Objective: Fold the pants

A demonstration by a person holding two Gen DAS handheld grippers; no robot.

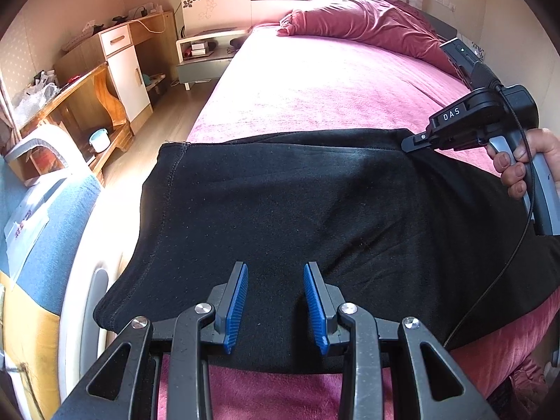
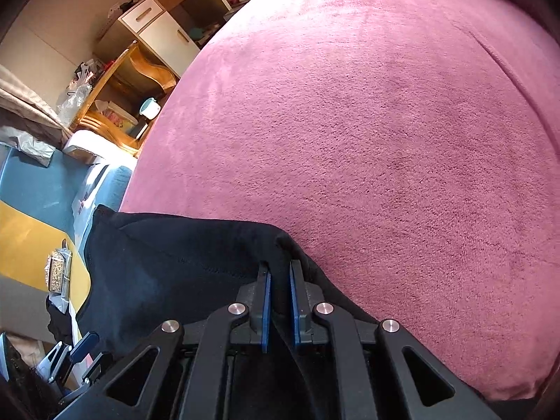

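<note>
Black knit pants (image 1: 280, 203) lie across the near end of the bed (image 1: 315, 80), spilling over its near left corner. Left gripper (image 1: 275, 281) hovers over the near hem of the fabric, jaws wide apart, blue pads (image 1: 238, 301) bare with nothing between them. Right gripper (image 2: 279, 273), seen from its own wrist camera, has jaws narrow and pinched on a raised fold of the pants (image 2: 182, 266) at the garment's far right edge; cloth runs down between the two pads. From the left wrist view the same right gripper (image 1: 411, 141) meets the far right corner of the pants, held by the person's right hand (image 1: 525, 161). Stitched seam runs along the left edge of the fabric. Beyond the pants, pink plush cover is bare up to a crumpled red quilt (image 1: 367, 24) at the far end. Wooden desk (image 1: 105, 66) stands on the floor off the bed's left side.
</note>
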